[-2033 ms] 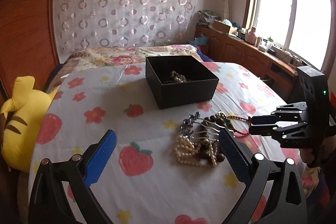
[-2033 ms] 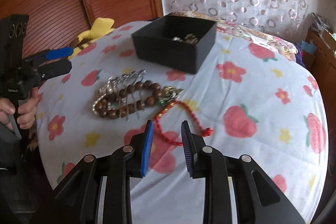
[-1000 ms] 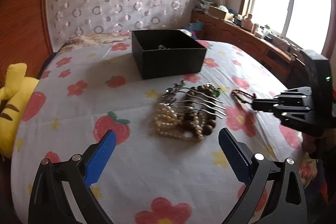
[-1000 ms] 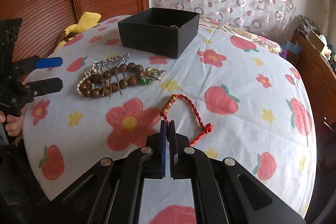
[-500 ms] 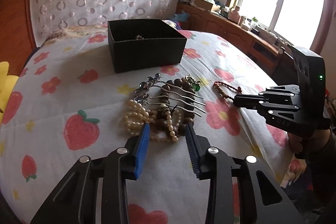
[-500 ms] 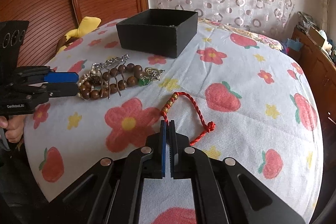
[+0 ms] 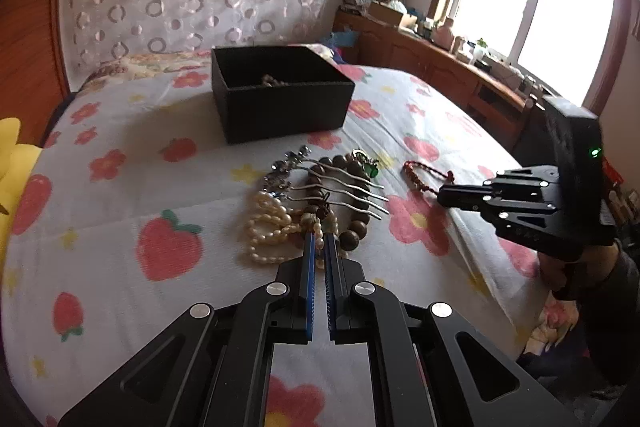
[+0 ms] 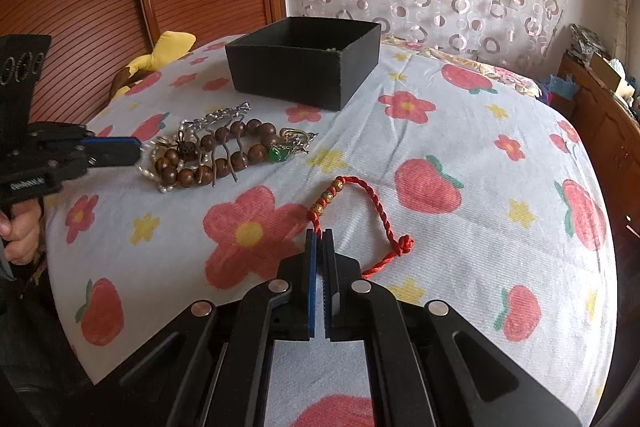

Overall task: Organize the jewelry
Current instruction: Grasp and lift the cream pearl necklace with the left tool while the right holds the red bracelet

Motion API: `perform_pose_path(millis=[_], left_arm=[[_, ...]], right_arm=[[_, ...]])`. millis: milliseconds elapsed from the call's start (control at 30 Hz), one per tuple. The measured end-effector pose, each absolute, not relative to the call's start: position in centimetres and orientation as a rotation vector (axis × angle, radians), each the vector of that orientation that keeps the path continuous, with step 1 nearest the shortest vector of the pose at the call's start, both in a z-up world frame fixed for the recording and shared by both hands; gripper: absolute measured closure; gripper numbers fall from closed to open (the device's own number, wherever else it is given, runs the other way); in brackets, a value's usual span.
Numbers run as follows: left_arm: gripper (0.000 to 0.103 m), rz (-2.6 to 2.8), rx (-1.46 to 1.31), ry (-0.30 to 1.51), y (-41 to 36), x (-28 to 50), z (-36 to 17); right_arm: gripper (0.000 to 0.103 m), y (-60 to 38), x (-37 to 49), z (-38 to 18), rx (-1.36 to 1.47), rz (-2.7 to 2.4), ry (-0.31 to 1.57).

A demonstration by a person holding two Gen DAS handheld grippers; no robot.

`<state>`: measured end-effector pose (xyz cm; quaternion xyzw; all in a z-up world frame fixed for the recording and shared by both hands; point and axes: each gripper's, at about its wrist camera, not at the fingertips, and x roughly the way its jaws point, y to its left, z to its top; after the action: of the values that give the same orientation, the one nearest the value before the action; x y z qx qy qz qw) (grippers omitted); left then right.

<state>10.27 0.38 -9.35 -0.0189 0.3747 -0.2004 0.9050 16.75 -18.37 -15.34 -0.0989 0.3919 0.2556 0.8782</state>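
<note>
**Both grippers clamped on jewelry at the near edge of the bed**

Left wrist view: the left gripper (image 7: 319, 241) slants down toward the bed (image 7: 120, 195), its jaws having just closed onto a strand of the pearl bracelet (image 7: 269, 227) at the near edge of the jewelry heap. The pearls lie tangled with a brown wooden bead bracelet (image 7: 352, 203) and a silver hair comb (image 7: 332, 187) whose prongs cross the beads. Beyond the heap stands the black box (image 7: 280, 107), open-topped, with a little jewelry inside. To the right, the right gripper (image 7: 442, 195) reaches in from the bed's edge, its tips at the red cord bracelet (image 7: 424, 175); a hand (image 7: 568, 267) grips its handle below.

Right wrist view: the right gripper (image 8: 319, 233) tilts downward, jaws closed together, pinching the red cord bracelet (image 8: 360, 211) at the cord just below its gold beads; the rest of the loop lies flat on the strawberry-and-flower sheet. At the left, the left gripper (image 8: 138, 147) comes in nearly level, its blue-padded tips touching the pearl side of the heap, a hand (image 8: 20, 231) wrapped round its grip. The wooden bead bracelet (image 8: 224, 151) and a green stone (image 8: 278, 155) lie between the two grippers. The black box (image 8: 304, 67) sits farther back, and a yellow plush toy (image 8: 168, 47) lies by the wooden headboard.
</note>
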Motion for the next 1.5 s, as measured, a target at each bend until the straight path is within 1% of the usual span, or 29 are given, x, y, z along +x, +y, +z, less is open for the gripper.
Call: perform_pose_path(millis=[400, 833, 1000, 1167, 1500], left_arm=[[0.1, -0.376, -0.066, 0.667, 2.3, 8.6, -5.6], [0.1, -0.34, -0.054, 0.53, 3.4, 8.2, 0.1], [0.1, -0.332, -0.043, 0.478, 3.7, 8.6, 2.6], [0.1, -0.327, -0.018, 0.442, 3.7, 9.9, 5.2], [0.1, -0.301, 0.033, 0.389, 2.3, 13.0, 9.2]], right_arm=[[0.099, -18.4, 16.7, -15.4, -0.205, 0.534, 0.817], [0.099, -18.5, 16.8, -15.4, -0.2, 0.539, 0.819], [0.1, -19.0, 16.8, -15.1, -0.154, 0.552, 0.818], [0.1, -18.6, 16.4, -13.8, -0.167, 0.545, 0.773], [0.1, -17.5, 16.6, -6.8, -0.193, 0.58, 0.636]])
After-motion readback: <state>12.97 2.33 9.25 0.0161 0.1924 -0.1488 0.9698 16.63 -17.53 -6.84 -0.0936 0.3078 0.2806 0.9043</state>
